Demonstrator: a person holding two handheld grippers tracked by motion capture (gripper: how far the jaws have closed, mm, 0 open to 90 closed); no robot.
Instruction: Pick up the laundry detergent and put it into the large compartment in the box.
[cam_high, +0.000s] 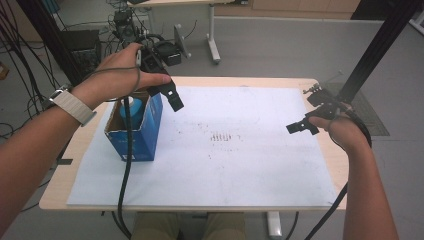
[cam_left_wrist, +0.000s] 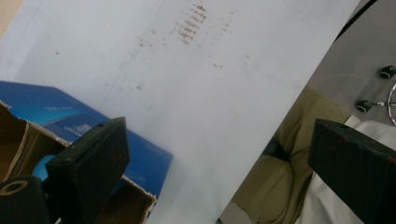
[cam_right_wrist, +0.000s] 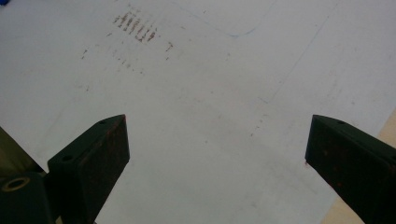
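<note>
Grey floor, cables and gear beyond the far edge. Pale wooden table, most of its top under a white sheet marked with small brown specks and a cluster of short dashes near the middle.

Blue cardboard box stands upright on the sheet's left part, flaps open. A light blue, rounded object sits inside; what it is cannot be told.

Left gripper held above the box's far right corner, tilted down toward the sheet. Left gripper view: jaws wide apart, nothing between them; box opening at lower left beneath the near jaw, bit of the blue object showing.

Right gripper held above the sheet's right edge, well apart from the box, pointing left. Right gripper view: jaws spread wide, bare sheet between them, nothing gripped.

Watch with a pale band on the left wrist. Person's knees in tan trousers under the near table edge.
</note>
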